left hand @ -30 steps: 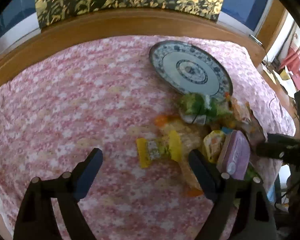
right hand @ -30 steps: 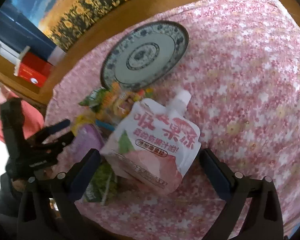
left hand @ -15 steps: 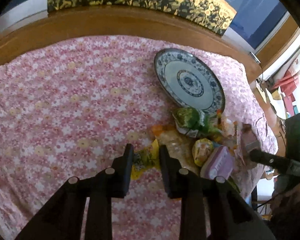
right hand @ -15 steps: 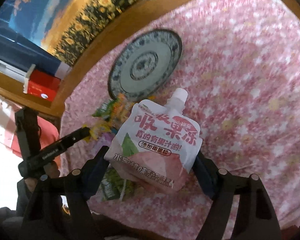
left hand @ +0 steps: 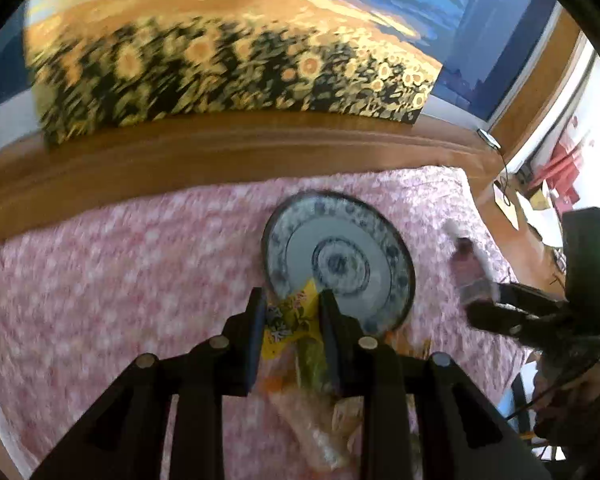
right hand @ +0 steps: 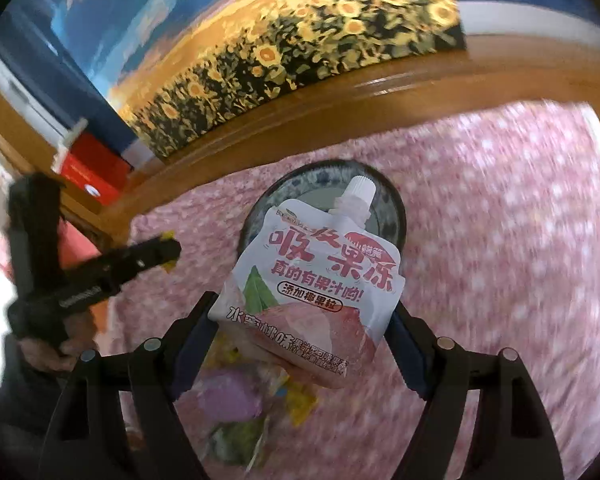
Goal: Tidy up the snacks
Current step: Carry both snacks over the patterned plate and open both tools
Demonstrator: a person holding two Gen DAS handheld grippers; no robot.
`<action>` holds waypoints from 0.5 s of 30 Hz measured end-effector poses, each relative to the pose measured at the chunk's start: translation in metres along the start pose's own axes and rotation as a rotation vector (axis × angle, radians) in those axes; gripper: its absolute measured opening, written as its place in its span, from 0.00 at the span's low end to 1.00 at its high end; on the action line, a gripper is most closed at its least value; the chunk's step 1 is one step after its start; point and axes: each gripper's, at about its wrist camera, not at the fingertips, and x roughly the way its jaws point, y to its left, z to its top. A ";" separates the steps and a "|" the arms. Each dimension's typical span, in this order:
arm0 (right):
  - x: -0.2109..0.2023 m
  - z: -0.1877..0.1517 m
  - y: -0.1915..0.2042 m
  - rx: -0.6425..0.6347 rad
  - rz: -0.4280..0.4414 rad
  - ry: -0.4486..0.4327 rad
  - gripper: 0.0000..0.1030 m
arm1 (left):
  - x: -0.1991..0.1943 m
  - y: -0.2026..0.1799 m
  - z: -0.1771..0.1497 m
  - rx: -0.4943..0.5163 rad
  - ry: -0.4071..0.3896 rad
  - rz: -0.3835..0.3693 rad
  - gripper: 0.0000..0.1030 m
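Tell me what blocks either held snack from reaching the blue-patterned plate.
Nothing visible. The left gripper holds the yellow packet at the plate's near rim; the right gripper holds the jelly pouch in front of it. The plate's visible surface is bare.

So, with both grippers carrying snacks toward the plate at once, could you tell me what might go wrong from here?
1. The left gripper and right gripper both head for one blue-patterned plate, so they may collide.
2. The jelly pouch is wide and held only at its lower edges; it could slip or fold.
3. The yellow packet is thin and might slide out of the grip.
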 end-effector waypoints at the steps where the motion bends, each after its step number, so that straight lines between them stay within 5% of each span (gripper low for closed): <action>1: 0.006 0.004 0.000 -0.012 -0.008 0.004 0.78 | 0.005 -0.004 0.006 0.015 -0.002 -0.006 0.27; 15: 0.082 0.019 0.004 -0.126 -0.094 0.117 0.79 | 0.085 -0.015 0.021 0.102 0.139 -0.056 0.28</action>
